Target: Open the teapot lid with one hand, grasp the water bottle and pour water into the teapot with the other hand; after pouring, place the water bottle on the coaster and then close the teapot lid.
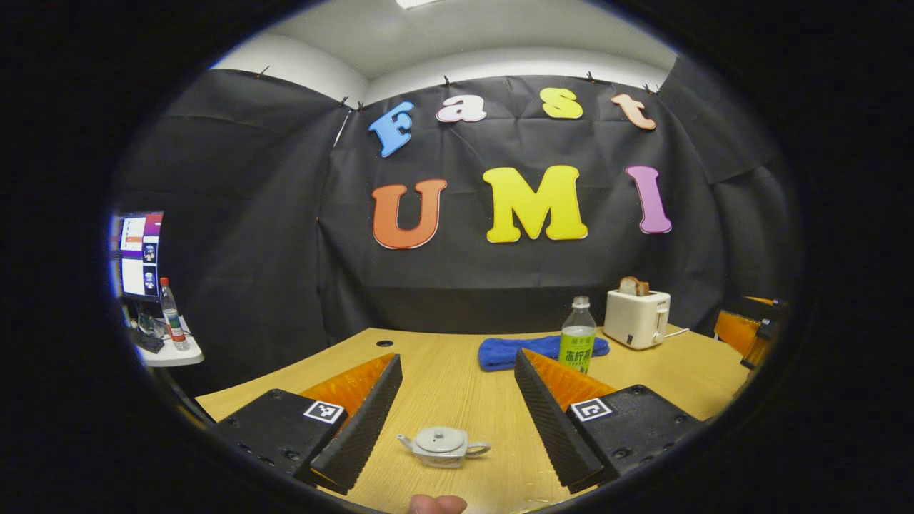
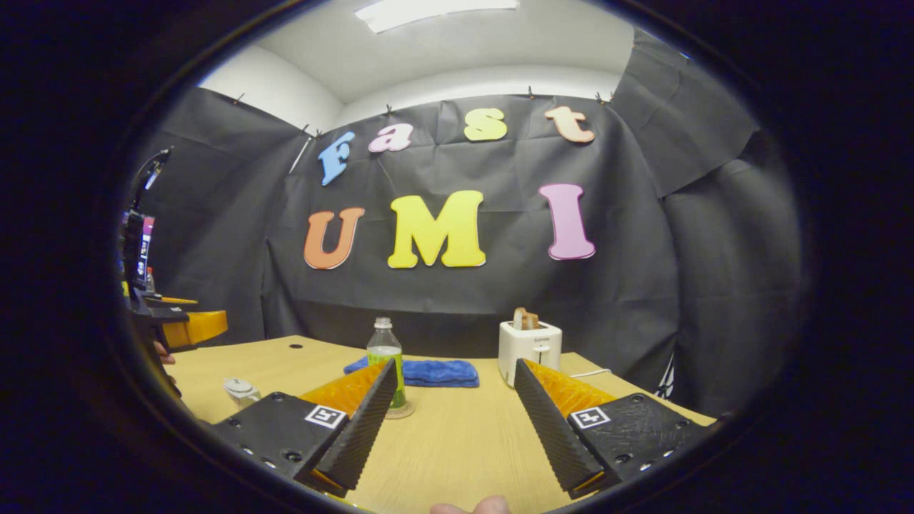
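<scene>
Wide table (image 1: 443, 378), bare wood, with toaster (image 1: 637, 318) and blue cloth (image 1: 510, 351) at the back. Water bottle (image 2: 386, 357) upright ahead of the right gripper (image 2: 457, 421), apparently on a coaster (image 2: 400, 412); jaws spread wide, empty. Small teapot (image 1: 443, 447), lid on, low between the fingers of the left gripper (image 1: 457, 421), likewise gaping and empty. Best to descend straight onto the lid knob, pinch lightly, lift vertically without dragging the pot.
</scene>
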Available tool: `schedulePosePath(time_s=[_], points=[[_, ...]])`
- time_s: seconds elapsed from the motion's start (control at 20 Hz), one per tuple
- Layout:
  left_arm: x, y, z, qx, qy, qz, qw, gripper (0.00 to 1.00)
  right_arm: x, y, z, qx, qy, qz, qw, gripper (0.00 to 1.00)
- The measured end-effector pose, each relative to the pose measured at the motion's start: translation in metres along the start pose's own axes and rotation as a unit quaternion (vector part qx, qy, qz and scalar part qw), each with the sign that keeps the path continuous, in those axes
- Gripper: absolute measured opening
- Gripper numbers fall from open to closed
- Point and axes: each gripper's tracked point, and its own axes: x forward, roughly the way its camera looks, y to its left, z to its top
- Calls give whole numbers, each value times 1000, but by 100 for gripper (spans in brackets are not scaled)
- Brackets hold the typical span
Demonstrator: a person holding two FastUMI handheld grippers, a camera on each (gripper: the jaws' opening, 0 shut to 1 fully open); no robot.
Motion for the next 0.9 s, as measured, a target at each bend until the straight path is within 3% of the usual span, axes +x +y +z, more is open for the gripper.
schedulePosePath(time_s=[0.3,0.5,0.9], points=[[-39,-41,9,20,-7,-17,1000,99,-36,-1,13,-8,-4,-6,1000,98],[-52,-62,0,6,2,-34,999,99,-47,5,3,-8,8,-3,1000,98],[-47,-56,-5,4,2,-39,999,99,-48,20,2,-22,3,-16,1000,98]])
